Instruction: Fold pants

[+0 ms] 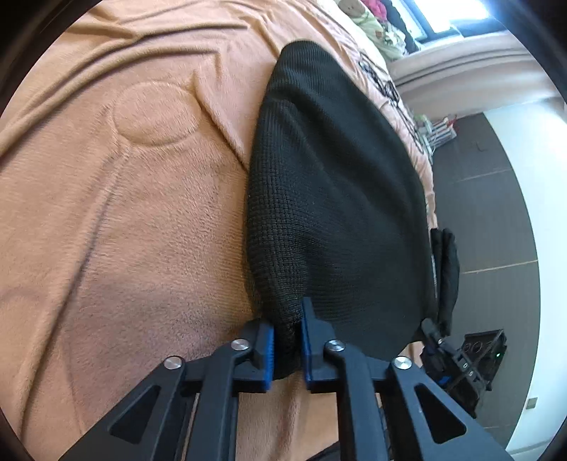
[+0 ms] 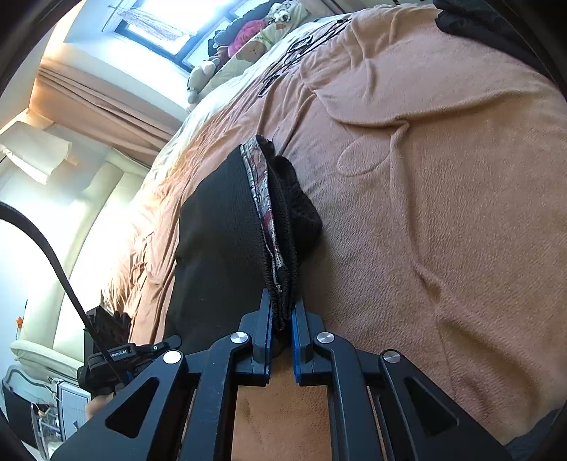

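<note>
Left wrist view: the left gripper (image 1: pixel 287 340) is seen with its jaws pinching a bunched edge of the black knit pants (image 1: pixel 333 198), which lie flat on the bed along its side edge. Right wrist view: the right gripper (image 2: pixel 282 329) is seen with its jaws pressed together on the gathered waistband (image 2: pixel 274 227), whose patterned lining is turned outward. Step in hand, as judged: both ends are gripped ready for a fold. For a clean result, the two grips would best be lifted together and level, the cloth kept lightly taut between them, and one end carried over the other so that the edges meet; a slack or uneven lift would likely leave the knit dragged into wrinkles on the plush cover. Surface: an orange-brown fleece blanket (image 1: pixel 134 198), soft, creased, with a stitched round motif. Room: soft toys (image 2: pixel 244 46) are piled at the head of the bed beneath a bright window (image 2: pixel 166 21); a beige curtain (image 2: pixel 102 106) and a dark tiled floor (image 1: pixel 496 227) are noted alongside.
</note>
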The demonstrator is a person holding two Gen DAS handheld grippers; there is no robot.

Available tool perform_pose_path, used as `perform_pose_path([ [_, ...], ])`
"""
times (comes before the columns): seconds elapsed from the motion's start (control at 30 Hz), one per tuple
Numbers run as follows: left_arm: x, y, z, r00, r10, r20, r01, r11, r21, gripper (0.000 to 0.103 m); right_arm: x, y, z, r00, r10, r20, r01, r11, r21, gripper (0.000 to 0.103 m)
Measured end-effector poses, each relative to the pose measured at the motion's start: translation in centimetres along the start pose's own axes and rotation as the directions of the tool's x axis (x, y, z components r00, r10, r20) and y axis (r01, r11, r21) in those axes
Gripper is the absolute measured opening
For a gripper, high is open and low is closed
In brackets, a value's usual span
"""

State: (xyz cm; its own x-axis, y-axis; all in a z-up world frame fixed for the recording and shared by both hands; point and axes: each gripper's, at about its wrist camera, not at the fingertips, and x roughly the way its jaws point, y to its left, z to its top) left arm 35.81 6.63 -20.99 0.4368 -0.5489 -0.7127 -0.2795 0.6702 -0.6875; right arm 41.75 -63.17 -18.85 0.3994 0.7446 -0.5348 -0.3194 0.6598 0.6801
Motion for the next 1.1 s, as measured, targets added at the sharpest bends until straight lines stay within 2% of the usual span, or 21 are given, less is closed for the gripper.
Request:
perform_pose_path([
  [0.3,-4.6,0.0,-0.1,0.999,-0.008,0.051,0.007,1.000,0.028,0.009,-0.3,1.9,-0.5,0.998,0.021,-0.060,-0.021,1.000,0.001,0.005],
  [0.47,-6.6,1.8,-0.5,0.999,0.011,0.049,-0.013,0.999,0.033,0.009,-0.2,3.2,-1.8,0.992,0.030,-0.123,-0.034,0.999,-0.036,0.005],
  [0.63,-6.8,2.5,-0.4,0.999,0.028,0.045,-0.029,0.999,0.026,0.009,0.7,4.4,-2.6,0.979,0.022,-0.202,-0.042,0.994,-0.098,0.006],
  [0.73,-6.4,2.1,-0.3,0.999,0.032,0.030,-0.033,0.999,0.036,0.012,0.6,5.0,-2.1,0.979,-0.010,-0.204,-0.018,0.991,-0.136,0.009],
  [0.83,-6.1,1.3,-0.1,0.998,0.055,0.036,-0.057,0.997,0.048,0.015,-0.5,5.2,-0.9,0.985,-0.022,-0.173,-0.006,0.987,-0.159,0.018],
  [0.9,-6.5,2.0,-0.3,0.998,0.053,0.035,-0.055,0.997,0.049,0.020,-1.9,5.3,-0.4,0.991,-0.029,-0.131,0.005,0.984,-0.178,0.034],
  [0.93,-6.6,2.1,-0.3,0.998,0.052,0.038,-0.053,0.997,0.048,0.023,-2.5,5.2,0.0,0.993,-0.037,-0.108,0.016,0.982,-0.187,0.048],
  [0.97,-6.7,2.3,-0.4,0.998,0.051,0.041,-0.053,0.997,0.049,0.026,-3.2,5.2,0.5,0.996,-0.055,-0.075,0.039,0.980,-0.197,0.055],
  [1.1,-6.6,2.5,-0.3,0.997,0.058,0.043,-0.060,0.997,0.042,0.028,-3.8,5.1,2.5,0.998,-0.037,-0.040,0.029,0.980,-0.197,0.055],
])
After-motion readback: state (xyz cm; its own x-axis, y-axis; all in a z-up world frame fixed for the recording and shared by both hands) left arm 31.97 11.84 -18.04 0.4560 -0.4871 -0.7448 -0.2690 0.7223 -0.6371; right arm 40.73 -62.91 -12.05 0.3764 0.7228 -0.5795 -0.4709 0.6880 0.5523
